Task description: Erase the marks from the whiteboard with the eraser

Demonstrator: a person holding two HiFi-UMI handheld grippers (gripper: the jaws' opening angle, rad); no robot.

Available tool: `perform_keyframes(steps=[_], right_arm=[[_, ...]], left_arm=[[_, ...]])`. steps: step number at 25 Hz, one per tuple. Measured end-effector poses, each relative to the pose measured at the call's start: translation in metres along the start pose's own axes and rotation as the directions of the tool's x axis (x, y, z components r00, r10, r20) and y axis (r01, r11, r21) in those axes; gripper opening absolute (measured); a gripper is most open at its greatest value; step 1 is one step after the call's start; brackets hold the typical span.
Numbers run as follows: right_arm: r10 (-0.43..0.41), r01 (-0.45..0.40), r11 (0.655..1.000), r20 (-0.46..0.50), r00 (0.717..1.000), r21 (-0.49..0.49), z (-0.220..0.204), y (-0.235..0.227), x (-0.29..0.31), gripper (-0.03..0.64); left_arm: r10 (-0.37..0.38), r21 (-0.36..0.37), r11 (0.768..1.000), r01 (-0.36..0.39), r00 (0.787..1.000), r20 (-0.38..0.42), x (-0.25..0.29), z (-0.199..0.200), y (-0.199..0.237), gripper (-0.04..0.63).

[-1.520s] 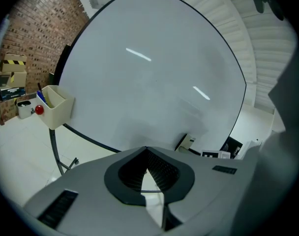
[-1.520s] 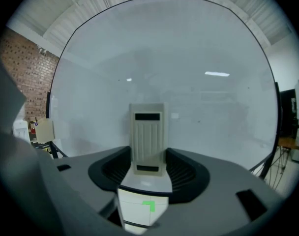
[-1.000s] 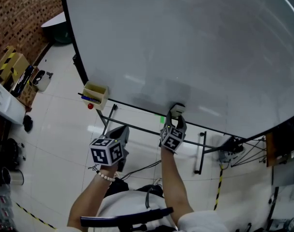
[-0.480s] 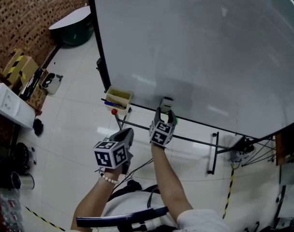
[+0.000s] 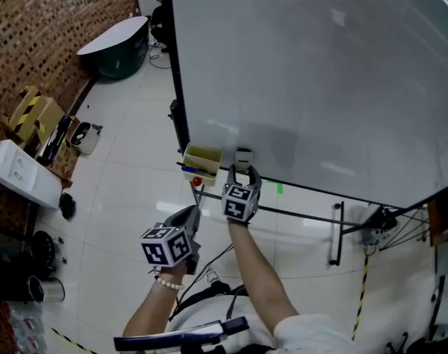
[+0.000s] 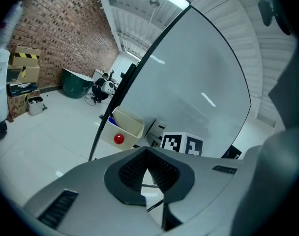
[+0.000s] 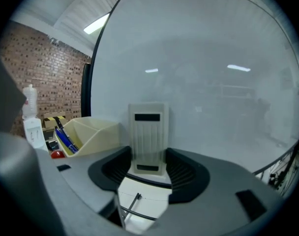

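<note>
Right gripper view: right gripper (image 7: 147,157) has its jaws clamped on the eraser (image 7: 148,132), 1 pad each side. Eraser is upright & flat against the whiteboard (image 7: 203,68), near the bottom edge. Cream tray (image 7: 93,132) w/ blue pens (image 7: 65,139) hangs just left of it, w/ a red ball (image 7: 57,154) below the tray. Left gripper view: left gripper (image 6: 147,150) has jaws together, tips touching, nothing btwn. Head view: left gripper sits lower, off the board, over the tiled floor (image 5: 121,183).

The whiteboard (image 5: 320,65) is carried by a black stand (image 5: 334,231) on the tiled floor (image 5: 128,124), where cardboard boxes (image 5: 31,111) and a green tub (image 5: 123,56) are set.
</note>
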State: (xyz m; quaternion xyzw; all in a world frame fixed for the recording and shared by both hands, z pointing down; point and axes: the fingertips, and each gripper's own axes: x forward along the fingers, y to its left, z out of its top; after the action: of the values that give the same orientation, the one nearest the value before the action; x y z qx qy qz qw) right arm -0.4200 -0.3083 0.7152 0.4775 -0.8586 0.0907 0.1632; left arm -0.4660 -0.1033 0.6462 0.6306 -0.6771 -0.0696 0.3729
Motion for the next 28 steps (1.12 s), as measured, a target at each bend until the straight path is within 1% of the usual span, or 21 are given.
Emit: perform_keyframes(steps=[6,13,18,25,28], right_arm=[[0.035,-0.035,0.999,-0.013,0.999,-0.007,-0.005,0.015,0.007,0.25],[0.098,-0.098,0.994,-0.009,0.995,-0.041,-0.013,0.027,0.012,0.25],[0.12,-0.122,0.99,-0.034,0.992,-0.07,-0.025,0.032,0.014,0.25],[0.125,-0.128,0.991,-0.074,0.989,-0.03,-0.053,0.031,0.026,0.25],[0.125,-0.128,0.991,-0.075,0.989,-0.029,-0.059,0.031,0.031,0.25]], left_arm=[[0.003,-0.018,1.0,-0.003,1.0,0.009,-0.006,0.005,0.014,-0.012],[0.003,-0.027,1.0,-0.004,1.0,-0.011,-0.002,-0.002,0.02,-0.012],[0.001,-0.035,0.999,-0.002,0.999,-0.032,-0.001,-0.011,0.022,-0.012],[0.004,-0.06,0.998,-0.007,0.999,-0.036,-0.003,-0.015,0.026,-0.012],[0.014,-0.065,0.998,-0.016,0.999,-0.036,-0.006,-0.017,0.03,-0.012]])
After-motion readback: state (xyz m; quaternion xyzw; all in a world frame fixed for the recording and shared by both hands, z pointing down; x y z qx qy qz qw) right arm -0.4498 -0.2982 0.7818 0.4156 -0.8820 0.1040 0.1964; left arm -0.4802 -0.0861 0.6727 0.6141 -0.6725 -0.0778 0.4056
